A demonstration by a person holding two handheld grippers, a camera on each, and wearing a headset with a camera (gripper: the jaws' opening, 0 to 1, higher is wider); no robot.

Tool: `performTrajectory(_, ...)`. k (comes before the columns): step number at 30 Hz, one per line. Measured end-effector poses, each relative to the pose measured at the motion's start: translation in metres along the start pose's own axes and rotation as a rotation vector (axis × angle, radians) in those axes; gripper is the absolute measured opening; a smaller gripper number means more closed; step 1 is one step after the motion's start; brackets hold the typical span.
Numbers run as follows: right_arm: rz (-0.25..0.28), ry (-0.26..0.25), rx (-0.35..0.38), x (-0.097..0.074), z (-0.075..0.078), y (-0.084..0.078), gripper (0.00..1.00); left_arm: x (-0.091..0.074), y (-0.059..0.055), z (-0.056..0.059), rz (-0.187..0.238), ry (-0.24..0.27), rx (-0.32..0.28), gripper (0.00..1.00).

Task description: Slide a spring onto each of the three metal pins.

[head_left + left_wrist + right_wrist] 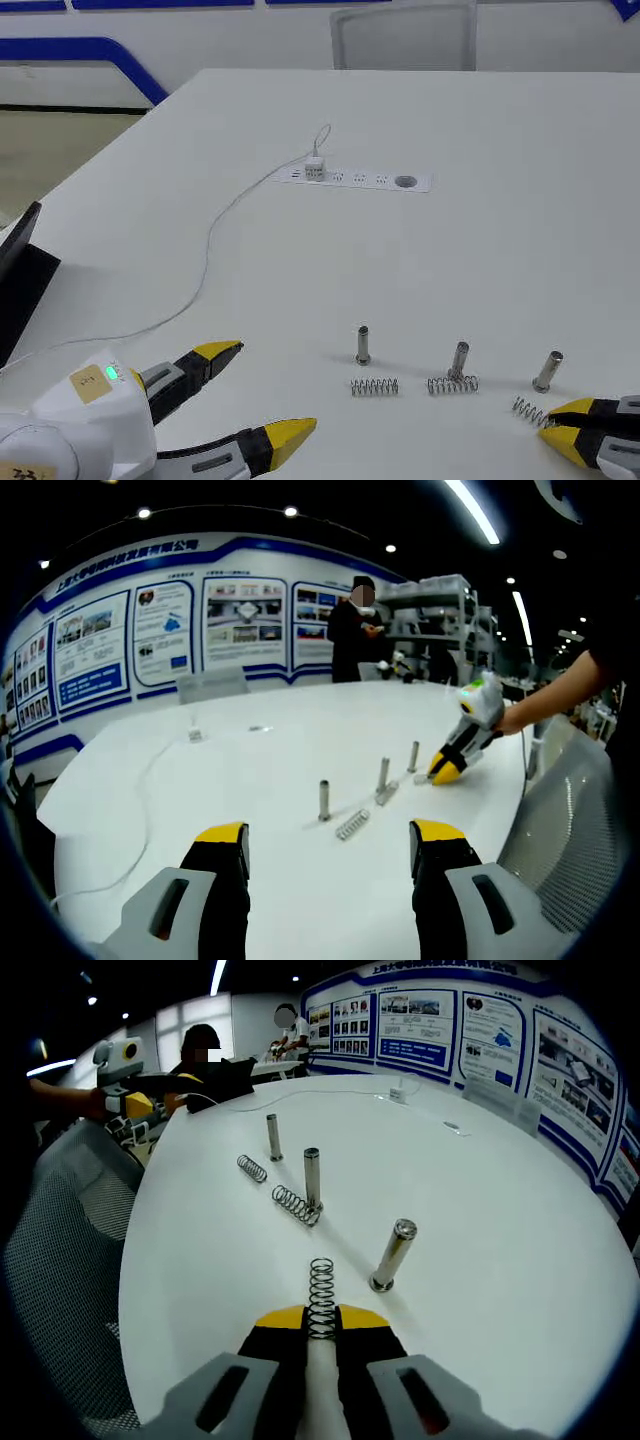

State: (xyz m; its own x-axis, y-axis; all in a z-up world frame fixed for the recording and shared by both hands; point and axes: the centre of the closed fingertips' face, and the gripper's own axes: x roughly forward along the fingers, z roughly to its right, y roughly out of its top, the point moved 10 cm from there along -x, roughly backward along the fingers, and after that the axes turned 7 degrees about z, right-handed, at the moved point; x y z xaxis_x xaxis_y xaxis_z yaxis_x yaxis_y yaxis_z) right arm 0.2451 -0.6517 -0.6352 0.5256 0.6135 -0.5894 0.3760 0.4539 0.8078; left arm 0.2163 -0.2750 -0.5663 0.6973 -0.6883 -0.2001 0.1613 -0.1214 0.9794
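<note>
Pinching spring (321,1295) end in right tool (322,1326), beside pin (392,1254).

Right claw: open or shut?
Shut on the spring. In the right gripper view, the right claw has its yellow tips pinched together on the spring's near end.

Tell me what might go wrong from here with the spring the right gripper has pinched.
1. The right gripper holds the spring only by its end, so the spring may flex or pop free when lifted.
2. The nearest pin seems to stand free on the table. A nudge while threading could topple it, and the left gripper is open and away from it, steadying nothing.
</note>
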Motion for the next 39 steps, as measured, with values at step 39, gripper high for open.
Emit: performTrajectory(39, 0.100, 0.079, -0.221, -0.056, -0.033, 0.093, 0.10, 0.040, 0.034, 0.026, 0.021, -0.245, 0.041, 0.62)
